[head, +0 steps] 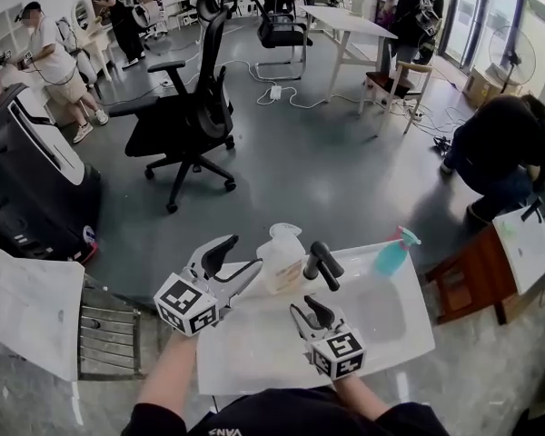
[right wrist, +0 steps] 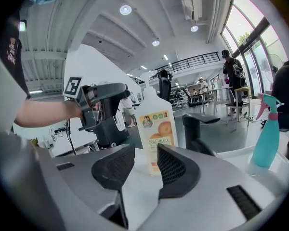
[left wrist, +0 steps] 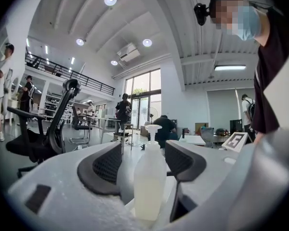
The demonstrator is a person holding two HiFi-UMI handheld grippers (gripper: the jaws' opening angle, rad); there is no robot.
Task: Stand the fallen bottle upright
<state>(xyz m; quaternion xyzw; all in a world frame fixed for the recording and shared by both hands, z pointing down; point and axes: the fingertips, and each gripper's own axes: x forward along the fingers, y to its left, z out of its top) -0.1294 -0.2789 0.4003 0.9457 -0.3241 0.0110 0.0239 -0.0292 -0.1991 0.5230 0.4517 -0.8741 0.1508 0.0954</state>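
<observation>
**Bottle** [head: 282,260]. Translucent, with pale liquid, a pump top and a label printed with oranges. It is found upright on its base near the far edge of the white tabletop [head: 254,352]. No tilt is seen in any view. With the bottle on its base, the task is judged as good as complete. What remains is thought to be only a clean withdrawal that does not knock it over.

**Left gripper** [head: 245,254]. It is held level at the bottle's left side, with its jaws spread wide. In the left gripper view the bottle is framed between the two ribbed pads [left wrist: 108,165], and a gap shows on each side. No pad is seen pressing on it, so nothing is clamped. This placement is judged a guard or release stance: the jaws are close enough to catch a wobble and wide enough to come away without dragging the bottle.

**Right gripper** [head: 318,287]. It is held just to the right of the bottle and pointed slightly downward. Its jaws are partly apart and nothing is held between them. In the right gripper view the bottle's label is seen beyond the gap, clear of both pads. Its position is judged as standby support on the side opposite the left gripper.

**Spray bottle** [head: 392,254]. Teal, upright at the far right corner of the tabletop, well apart from both grippers and untouched.

**Surroundings.** An office chair [head: 191,107] is noted on the grey floor beyond the tabletop. People are seen farther off in the room, none of them near the work.
</observation>
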